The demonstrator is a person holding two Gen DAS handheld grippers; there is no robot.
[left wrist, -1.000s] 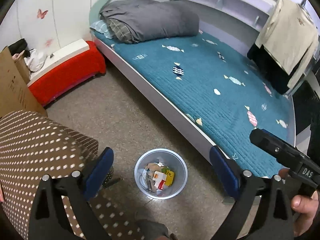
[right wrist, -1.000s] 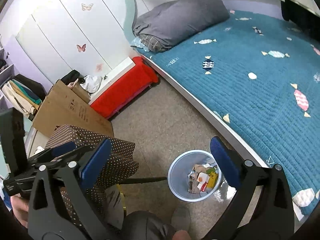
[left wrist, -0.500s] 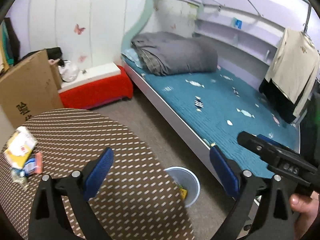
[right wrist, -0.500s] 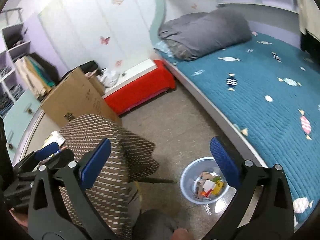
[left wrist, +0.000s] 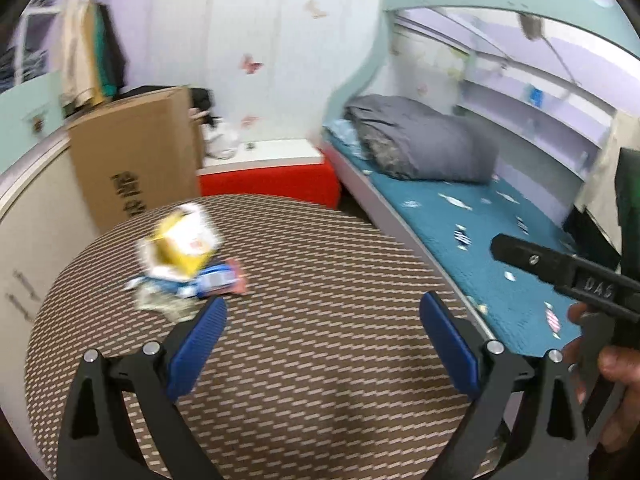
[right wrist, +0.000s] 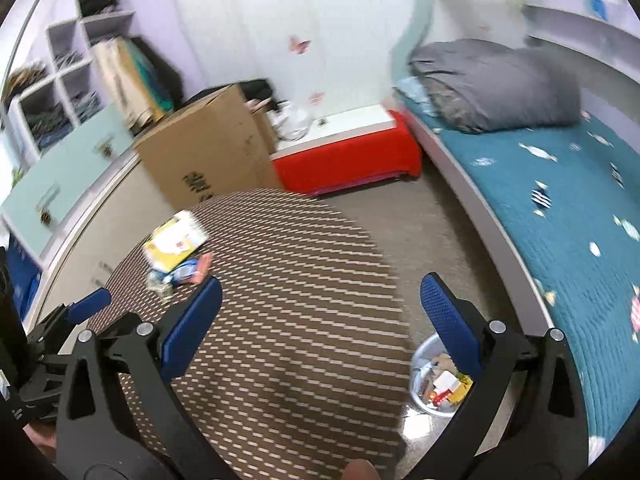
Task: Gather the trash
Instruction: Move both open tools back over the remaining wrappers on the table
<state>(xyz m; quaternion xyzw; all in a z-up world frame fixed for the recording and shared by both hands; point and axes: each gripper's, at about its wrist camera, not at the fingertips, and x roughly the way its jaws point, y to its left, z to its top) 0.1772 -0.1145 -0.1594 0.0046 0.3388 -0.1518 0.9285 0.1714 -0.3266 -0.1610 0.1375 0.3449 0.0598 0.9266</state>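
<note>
Trash is lying in a small heap on the far left part of the round table with the brown patterned cloth: I am seeing a yellow and white packet on top, a blue wrapper just right of it touching a pinkish scrap, and a crumpled clear piece at the near edge of the heap. Motion blur is softening the details. My left gripper is hovering above the table near the heap, its blue-padded fingers spread wide with nothing between them; the left pad is sitting just near the crumpled piece. My right gripper is also hanging over the table with its fingers wide apart and empty. In the right wrist view the heap is showing at far left, and the waste bin is standing on the floor to the right of the table, beside the bed, with scraps already inside. A cardboard box is standing behind the table.
</note>
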